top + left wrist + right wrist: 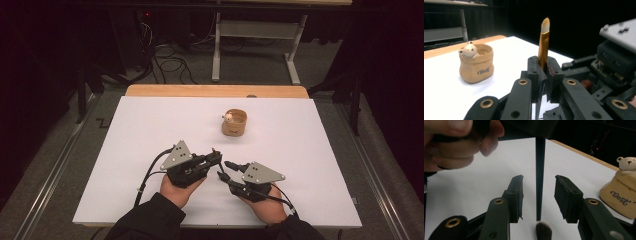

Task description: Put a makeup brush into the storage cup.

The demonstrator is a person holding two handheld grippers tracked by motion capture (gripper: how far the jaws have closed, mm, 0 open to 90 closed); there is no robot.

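On the white table [150, 125] the two grippers sit close together near the front edge, at about 6 o'clock from the pot [234, 123], which stands well apart from them toward the far middle of the sheet. The left gripper [216, 156] is clenched on a brush [543, 43]: in the left gripper view its jaws press together on the gold ferrule, and the pale bristle tip stands up at 12 o'clock above them, leaning slightly toward 1 o'clock. In the same view the pot [476, 63], a tan sack shape with a small bear on its rim, stands on the table at 10 o'clock from the jaws, clear of them. The right gripper [224, 169] is released: in the right gripper view its jaws [537, 197] stand apart with the dark, tapering handle [540, 175] of the brush hanging down between them, touching neither pad as far as the view shows. The handle's point ends low between the jaws, and just below it, at 6 o'clock, lies a second tuft [543, 232] of dark bristles; what it belongs to cannot be told. The left hand [456, 142] is at 10 o'clock there, and the pot [621, 195] at 3 o'clock.
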